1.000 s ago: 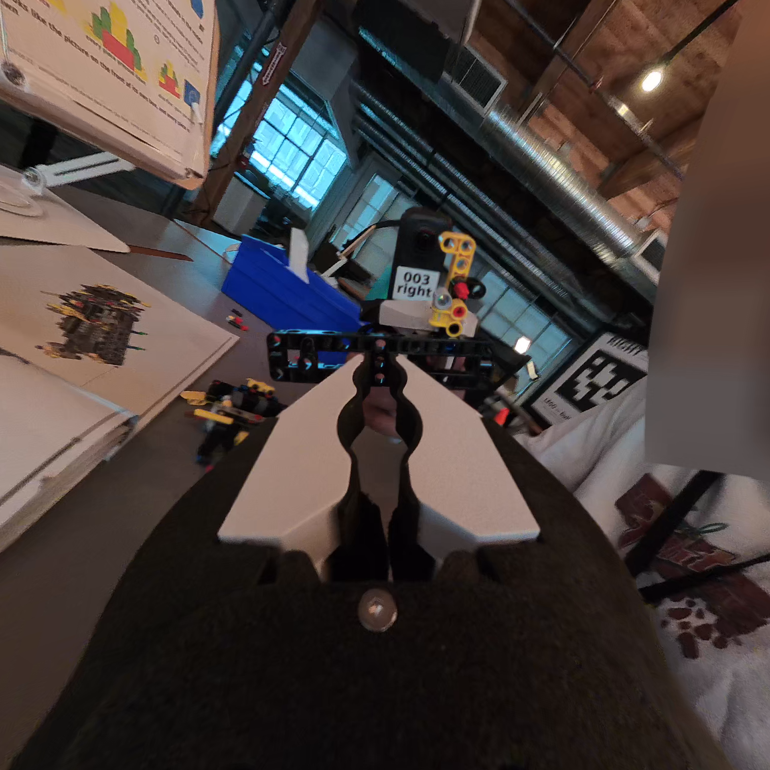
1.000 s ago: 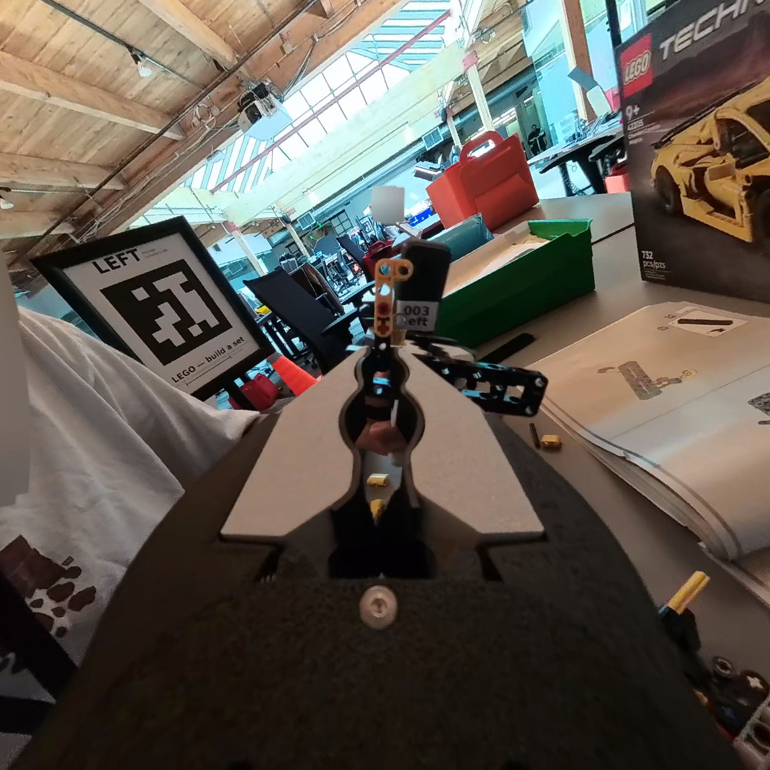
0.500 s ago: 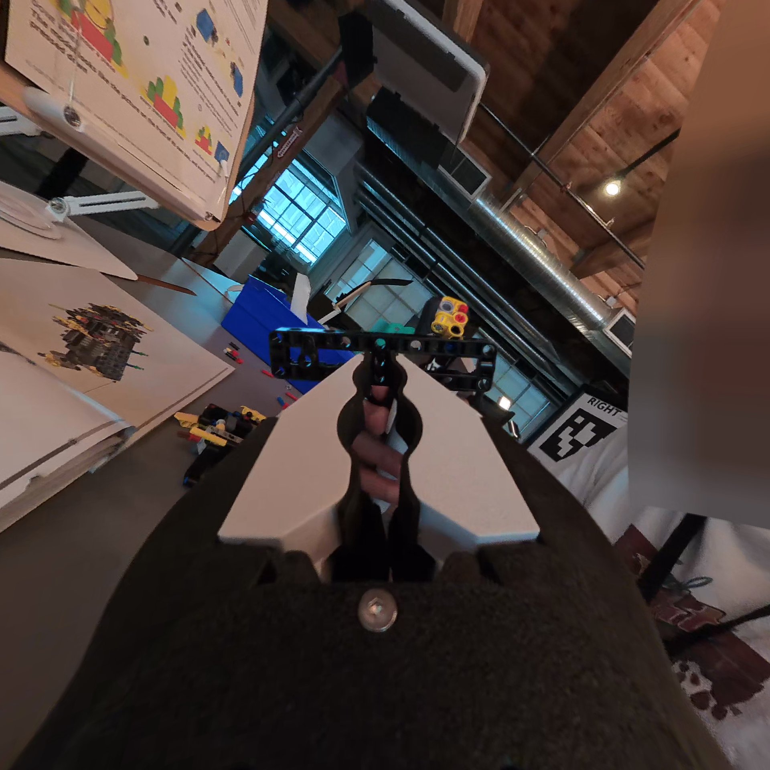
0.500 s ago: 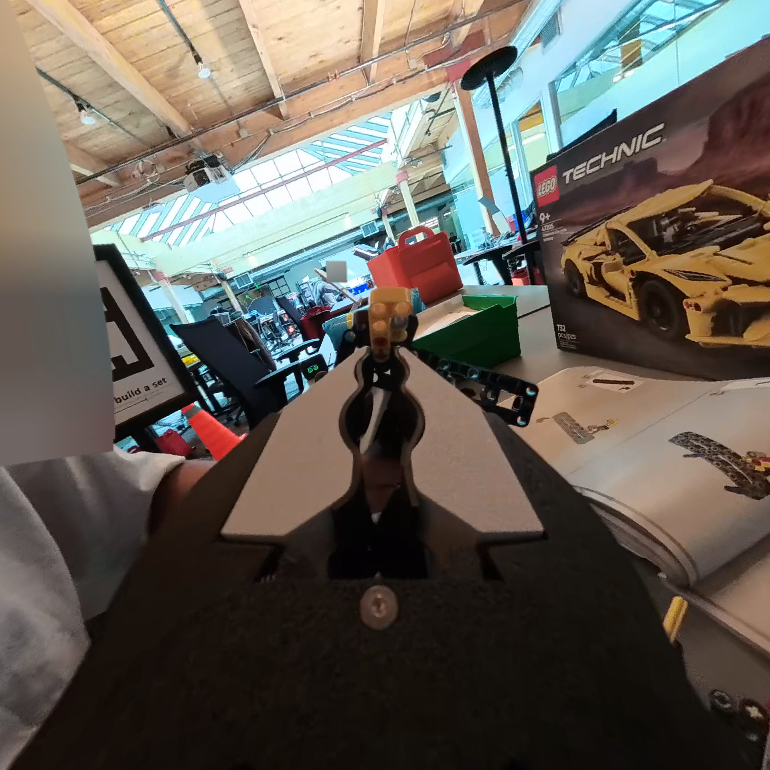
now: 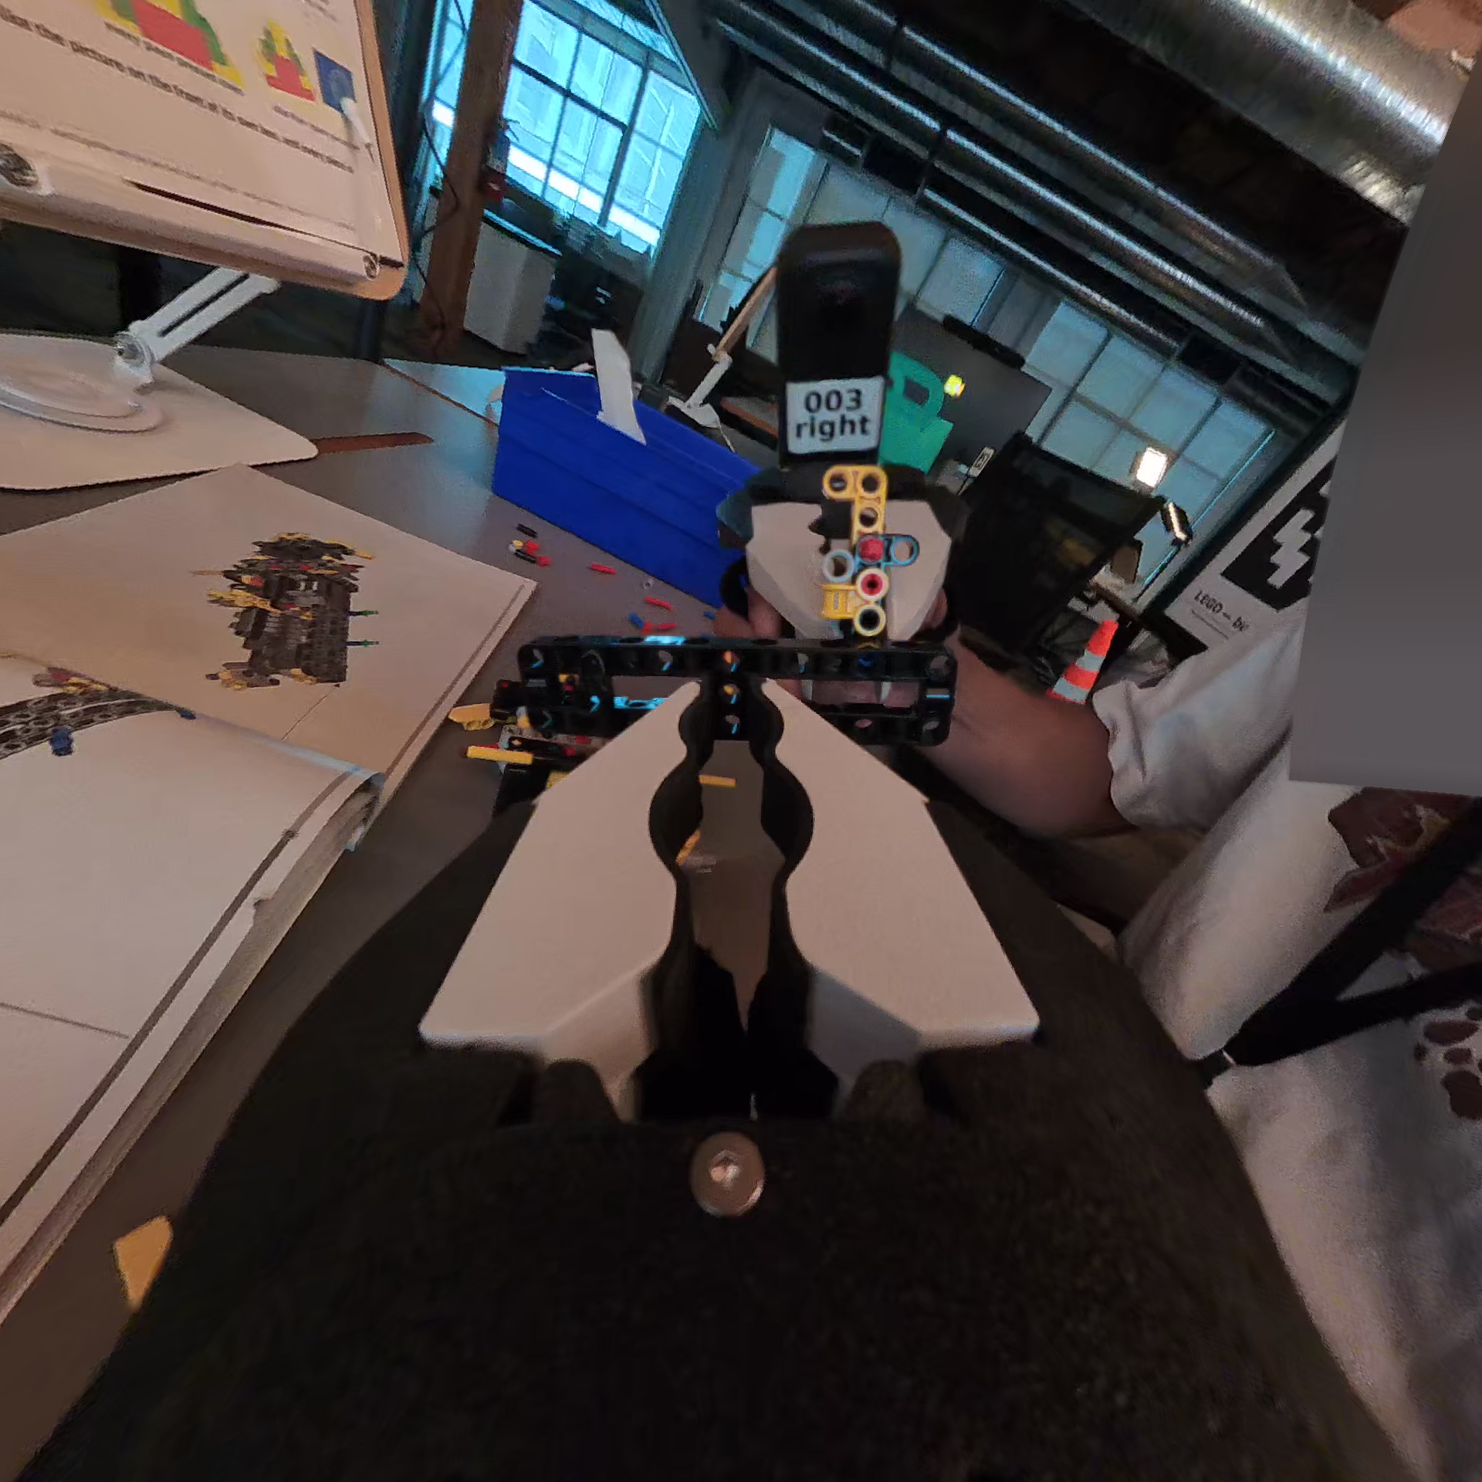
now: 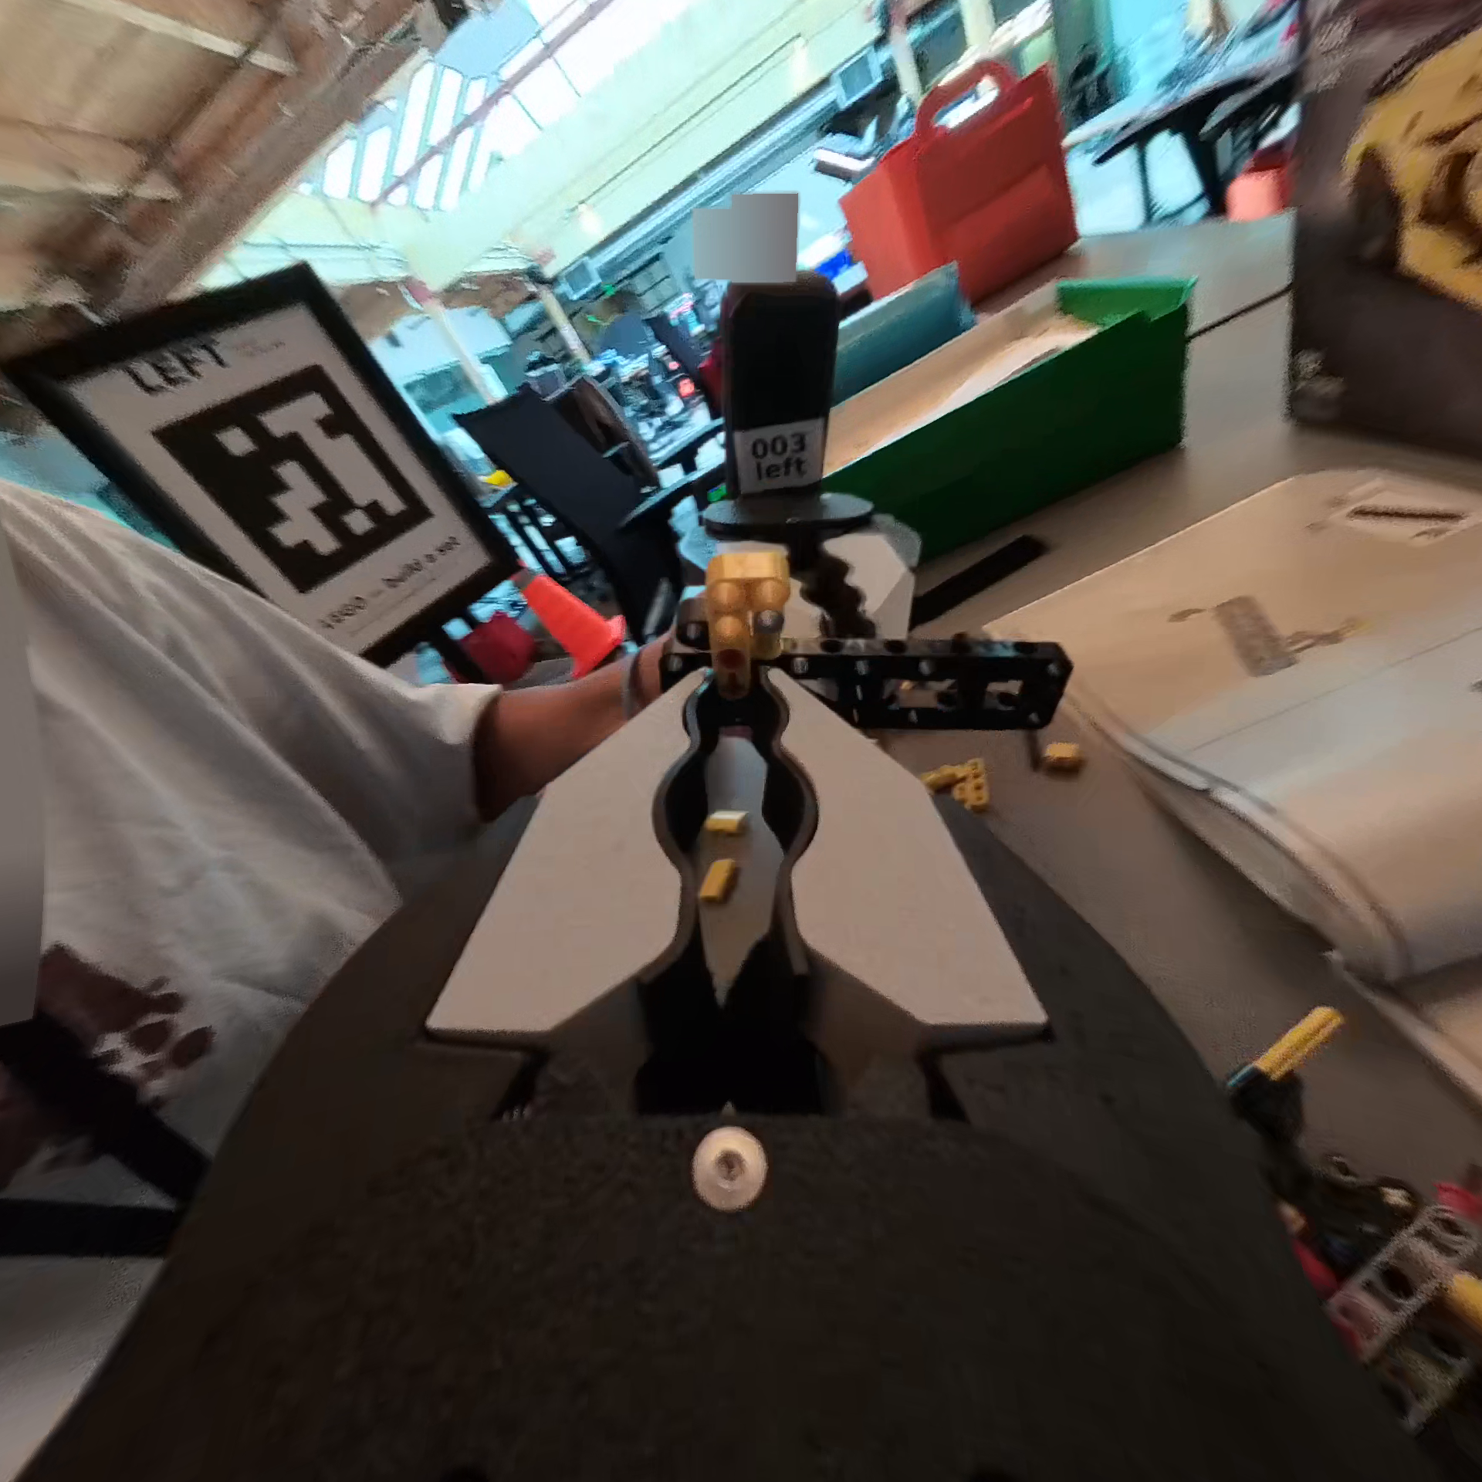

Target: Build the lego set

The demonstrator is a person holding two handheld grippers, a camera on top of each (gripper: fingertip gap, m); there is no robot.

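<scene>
My left gripper is shut on a black lego frame and holds it level above the table. My right gripper is shut on a yellow lego piece with red and grey pins. In the left wrist view the right gripper faces me with the yellow piece upright, its lower end at the frame's top bar on the right. In the right wrist view the black frame runs rightward just behind the yellow piece, with the left gripper behind it.
An open instruction booklet lies on the table at left, also in the right wrist view. Loose yellow pieces and a partial lego build lie below. A blue bin, a green bin and the set's box stand behind. The tips of both grippers are at nearly the same place.
Both grippers tilted down toward the table. The yellow piece went from lying end-on behind the frame to standing upright against the frame's top bar. Both grips stayed shut.
</scene>
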